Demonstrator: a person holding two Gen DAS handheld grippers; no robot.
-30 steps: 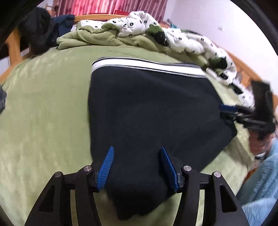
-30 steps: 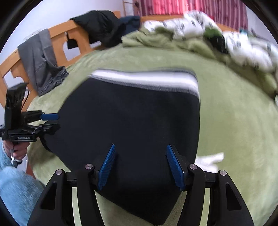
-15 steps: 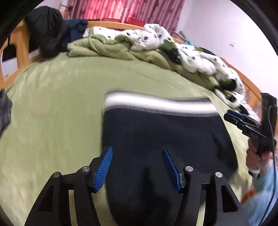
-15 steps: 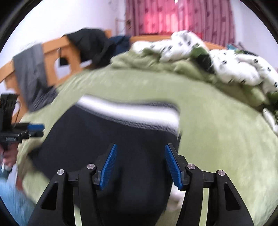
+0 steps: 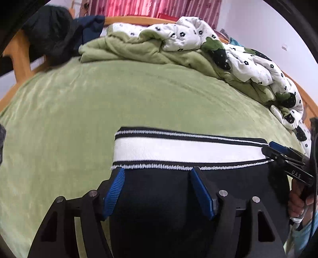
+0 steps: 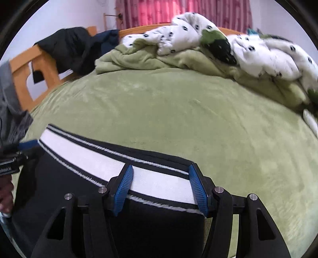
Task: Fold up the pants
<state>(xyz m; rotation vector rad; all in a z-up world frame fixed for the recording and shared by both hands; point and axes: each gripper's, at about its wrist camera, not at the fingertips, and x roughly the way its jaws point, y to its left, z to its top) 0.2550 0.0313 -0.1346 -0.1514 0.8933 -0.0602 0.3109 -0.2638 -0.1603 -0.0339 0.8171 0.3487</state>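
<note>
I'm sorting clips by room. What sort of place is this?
Most likely a bedroom: the pants lie on a wide bed with a wooden frame, a rumpled quilt along its far side, and curtains behind.

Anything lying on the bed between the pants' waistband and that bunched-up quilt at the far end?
No. In both wrist views only bare green bed cover lies between the waistband and the quilt.

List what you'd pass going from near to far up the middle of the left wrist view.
left gripper → black pants → white striped waistband → green bedsheet → rumpled green blanket → wooden bed frame → red curtain
</note>
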